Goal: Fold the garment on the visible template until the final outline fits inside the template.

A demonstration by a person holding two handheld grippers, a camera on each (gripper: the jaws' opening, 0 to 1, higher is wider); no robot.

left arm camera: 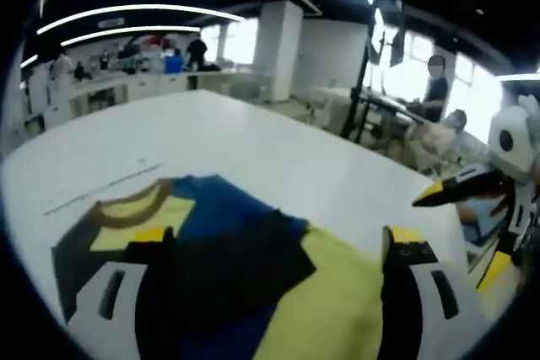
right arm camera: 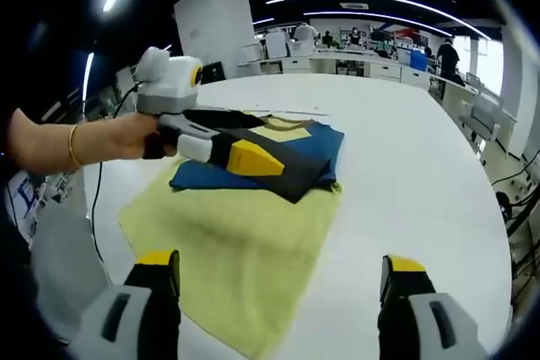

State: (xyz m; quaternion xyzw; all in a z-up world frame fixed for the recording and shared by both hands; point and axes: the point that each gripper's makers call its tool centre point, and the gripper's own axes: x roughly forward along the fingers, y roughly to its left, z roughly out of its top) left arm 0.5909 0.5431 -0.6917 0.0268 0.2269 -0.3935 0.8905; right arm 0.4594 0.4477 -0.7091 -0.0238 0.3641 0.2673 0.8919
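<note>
White table [right arm camera: 405, 149] fills both views, with an office behind. On it, at centre frame, a yellow template [right arm camera: 245, 250] carries the folded blue-and-black garment [right arm camera: 287, 158] at its far end. Over the garment hovers the left gripper [right arm camera: 253, 158], jaws parted. At bottom frame the right gripper [right arm camera: 283, 280] spreads empty, just short of the template's near edge.
</note>
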